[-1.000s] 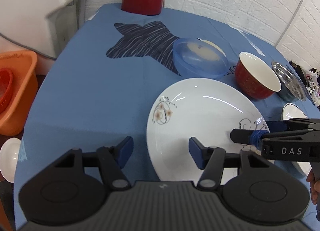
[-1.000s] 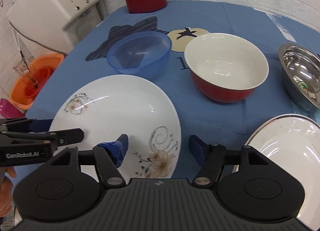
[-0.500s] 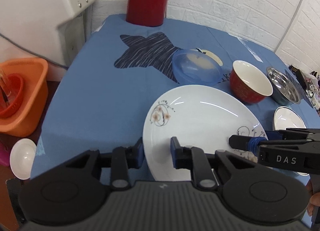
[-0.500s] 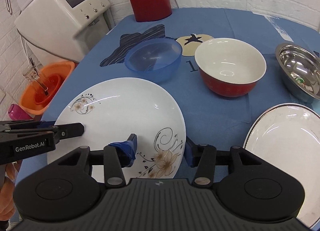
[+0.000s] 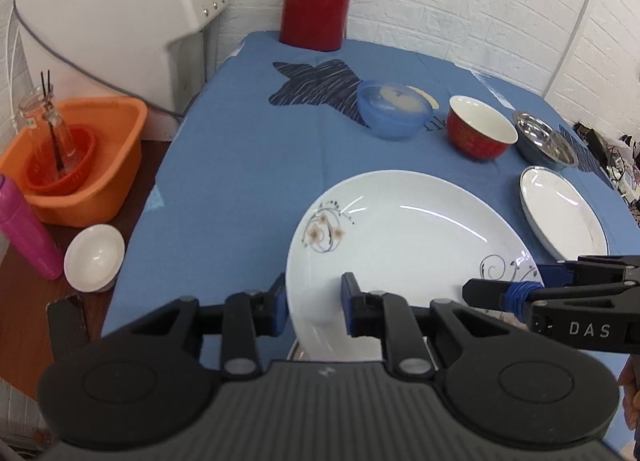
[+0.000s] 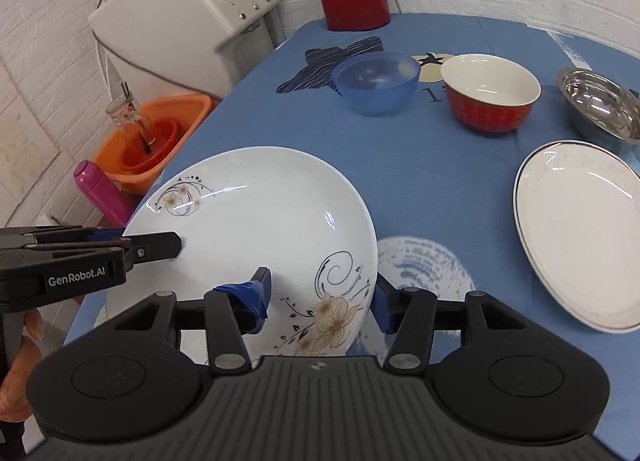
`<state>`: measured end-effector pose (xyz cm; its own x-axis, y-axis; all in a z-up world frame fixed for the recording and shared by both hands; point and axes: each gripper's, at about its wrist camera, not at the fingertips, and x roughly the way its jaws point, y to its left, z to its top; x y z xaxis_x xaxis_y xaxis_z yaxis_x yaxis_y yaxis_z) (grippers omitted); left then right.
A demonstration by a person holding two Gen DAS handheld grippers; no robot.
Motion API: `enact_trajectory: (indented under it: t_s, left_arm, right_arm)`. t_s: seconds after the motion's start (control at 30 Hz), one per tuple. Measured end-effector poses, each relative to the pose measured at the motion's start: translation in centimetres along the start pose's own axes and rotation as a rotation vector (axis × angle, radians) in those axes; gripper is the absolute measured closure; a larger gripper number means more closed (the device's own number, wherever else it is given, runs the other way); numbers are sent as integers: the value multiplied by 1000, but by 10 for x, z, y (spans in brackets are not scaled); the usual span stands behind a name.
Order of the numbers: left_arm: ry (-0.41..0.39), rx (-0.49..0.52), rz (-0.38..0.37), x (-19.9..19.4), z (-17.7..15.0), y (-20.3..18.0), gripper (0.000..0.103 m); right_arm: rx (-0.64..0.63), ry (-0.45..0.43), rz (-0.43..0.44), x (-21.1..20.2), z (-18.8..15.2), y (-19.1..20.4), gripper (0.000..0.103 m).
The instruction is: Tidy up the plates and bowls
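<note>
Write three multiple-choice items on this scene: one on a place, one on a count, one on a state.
1. Which bowl stands between the blue plastic bowl and the steel bowl?
A red bowl with white inside
B orange bowl
C glass bowl

2. How many grippers grip the flowered white plate?
A none
B one
C two

3. That plate is
A flat on the blue tablecloth
B lifted and tilted
C upside down

1 A: the red bowl with white inside sits there.
2 C: left gripper, right gripper.
3 B: cloth shows beneath.

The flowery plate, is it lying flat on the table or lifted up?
Lifted and tilted. The flowery plate hangs above the blue cloth, both grippers pinching its rim, uncovering a printed circle.
</note>
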<state>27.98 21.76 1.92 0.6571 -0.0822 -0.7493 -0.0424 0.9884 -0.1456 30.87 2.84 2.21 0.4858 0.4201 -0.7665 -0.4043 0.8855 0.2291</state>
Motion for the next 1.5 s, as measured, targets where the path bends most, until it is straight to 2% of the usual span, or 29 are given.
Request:
enact_trajectory:
  t_s: [0.13,0.2,0.27,0.47,0.63,0.67,0.7,0.8,0.93,1.03,1.17,1.3,1.5]
  left_arm:
    - [13,-21,-11,-10,-33,6,86]
    - [-6,6,-5,-17,-43,3,86]
    - [-17,16,9,-22,-51,2,86]
    - [-7,-17,-18,-18,-62,13,80]
    - [8,19,-35,-19,-61,8,69]
    - [5,18,-55,-21,-60,9,54]
    - [-4,11,-74,-25,-57,10,51]
    - [-13,10,-100,-35,-47,11,51]
    - [-43,20,-77,-47,-37,8,51]
    - [-50,22,-82,-49,-31,4,50]
    - [-54,37,-94,-44,-21,-12,50]
    - [-30,63,-147,-33,-8,-35,49]
    - [36,82,-268,10,33,-91,48]
  right_arm:
    - [-20,-1,-1,-6,-25,11,64]
    - [-81,-25,-32,-10,-34,20,64]
    - [-94,-38,-35,-13,-40,24,64]
    - [-76,-44,-1,-12,-53,24,64]
    - [-10,-52,21,-16,-54,19,64]
    - [15,-59,36,-18,-55,15,64]
    - [42,-63,50,-20,-55,11,64]
    - [110,-68,78,-25,-56,3,63]
    - [146,-50,100,-27,-56,-6,63]
    - [69,29,105,-24,-55,-5,63]
    - [97,-5,106,-38,-52,-21,64]
    - [93,-68,21,-61,-40,-53,64]
    - [190,-140,-165,-86,-10,-134,63]
